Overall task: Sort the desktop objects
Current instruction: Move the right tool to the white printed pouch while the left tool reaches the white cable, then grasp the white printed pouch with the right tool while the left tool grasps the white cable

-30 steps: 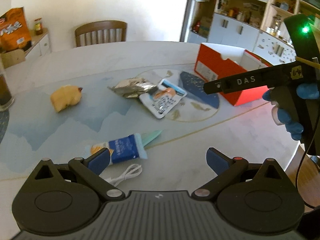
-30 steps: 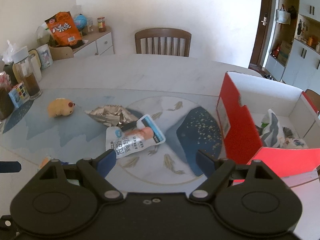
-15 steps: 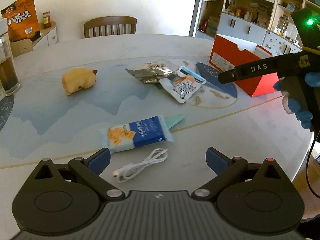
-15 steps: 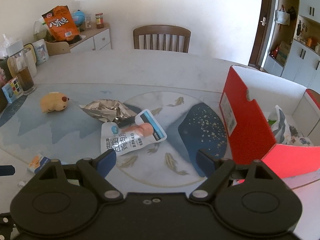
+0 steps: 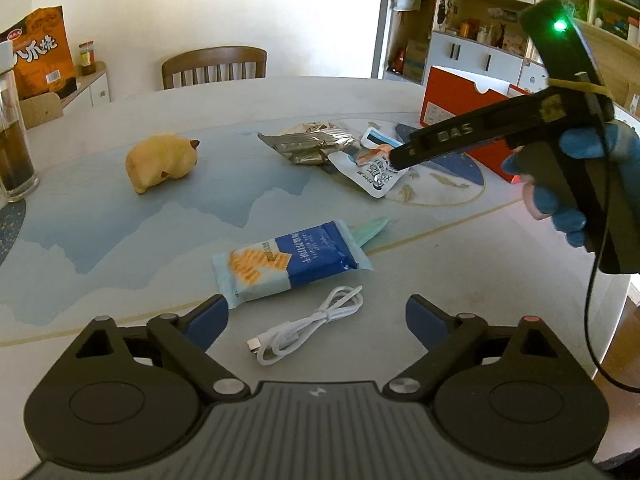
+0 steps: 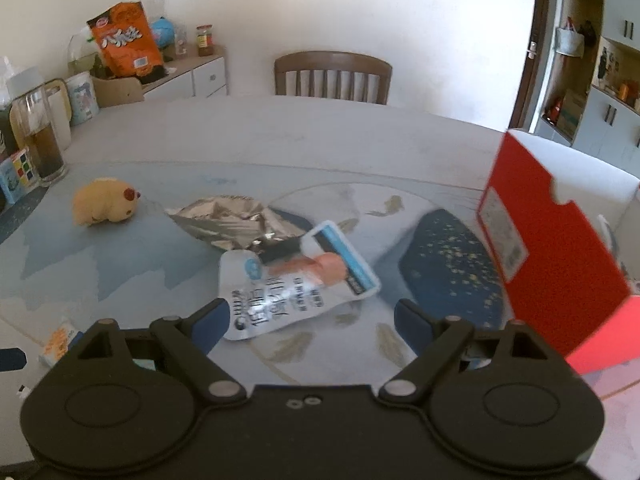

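Left gripper (image 5: 316, 312) rises, revealing white cable (image 5: 308, 326) at 6 o'clock; right gripper (image 6: 306, 314) nears white pouch (image 6: 296, 284). Both fingers wide open, empty; pickups pending.

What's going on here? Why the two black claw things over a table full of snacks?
Someone is tidying this table with a hand-held gripper in each hand. Both are open and holding nothing. The left gripper hangs over a coiled white cable, beside a blue biscuit pack. The right gripper points at a white snack pouch lying partly over a crumpled silver wrapper. A yellow plush toy sits further off. The red box on the right looks like where things get sorted.
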Tool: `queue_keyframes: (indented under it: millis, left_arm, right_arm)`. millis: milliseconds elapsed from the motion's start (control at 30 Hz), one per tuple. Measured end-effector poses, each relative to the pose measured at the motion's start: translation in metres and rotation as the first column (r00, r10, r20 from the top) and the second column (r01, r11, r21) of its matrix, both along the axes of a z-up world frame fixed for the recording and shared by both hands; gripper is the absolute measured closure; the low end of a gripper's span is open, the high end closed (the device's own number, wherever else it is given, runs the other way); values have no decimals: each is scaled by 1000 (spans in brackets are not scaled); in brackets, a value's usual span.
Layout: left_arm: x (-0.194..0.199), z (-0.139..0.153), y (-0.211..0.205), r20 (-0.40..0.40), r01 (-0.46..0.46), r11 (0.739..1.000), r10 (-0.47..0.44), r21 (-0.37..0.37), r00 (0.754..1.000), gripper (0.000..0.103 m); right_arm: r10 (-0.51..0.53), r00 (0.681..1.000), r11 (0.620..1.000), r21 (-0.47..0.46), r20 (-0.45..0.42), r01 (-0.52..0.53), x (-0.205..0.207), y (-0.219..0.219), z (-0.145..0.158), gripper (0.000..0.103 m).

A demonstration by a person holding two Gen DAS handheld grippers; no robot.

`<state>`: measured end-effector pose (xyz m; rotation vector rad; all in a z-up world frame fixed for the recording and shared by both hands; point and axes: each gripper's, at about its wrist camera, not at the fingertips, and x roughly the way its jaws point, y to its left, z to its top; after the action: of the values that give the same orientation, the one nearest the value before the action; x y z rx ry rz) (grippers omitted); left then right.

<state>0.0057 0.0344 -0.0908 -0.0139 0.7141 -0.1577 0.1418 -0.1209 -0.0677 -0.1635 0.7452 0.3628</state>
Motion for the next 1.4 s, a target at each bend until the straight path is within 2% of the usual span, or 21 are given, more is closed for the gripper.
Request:
queue_keyframes:
  millis: [233, 467, 600, 767, 933, 1033, 1167, 1200, 1267, 1400]
  left_arm:
    - [0, -8, 2, -7, 9, 1000, -9, -1, 1000, 16]
    - [2, -11, 1, 4, 44, 999, -44, 20, 999, 17]
    - [3, -12, -2, 18, 69, 997, -70, 39, 997, 25]
    - [3, -13, -5, 33, 102, 993, -104, 58, 994, 34]
    - [2, -13, -11, 44, 138, 988, -142, 74, 989, 47]
    - [3, -13, -13, 45, 157, 985, -161, 72, 986, 60]
    - [4, -12, -14, 37, 177, 982, -180, 66, 983, 74]
    - [4, -11, -14, 33, 179, 982, -182, 62, 983, 81]
    - [5, -11, -13, 27, 177, 982, -179, 57, 983, 87]
    - [9, -10, -11, 13, 170, 985, -171, 41, 985, 88]
  right_arm:
    - [10, 1000, 1000, -13, 15, -10, 3, 26, -10, 13]
    - [0, 1000, 998, -59, 31, 2, 12, 46, -21, 12]
    - [-17, 1000, 995, -95, 24, 19, 19, 51, -31, 12]
    - [-48, 998, 994, -97, 46, 52, 23, 52, -34, 14]
    - [-69, 997, 995, -66, 27, 70, 26, 42, -34, 17]
    - [-75, 997, 996, -48, 19, 76, 27, 38, -34, 23]
    - [-81, 997, 996, -21, 13, 81, 24, 33, -33, 39]
    - [-81, 997, 997, -14, 10, 81, 23, 33, -33, 42]
    - [-86, 996, 996, -23, 14, 86, 22, 33, -32, 48]
    - [-100, 994, 993, -61, 39, 103, 18, 31, -28, 64]
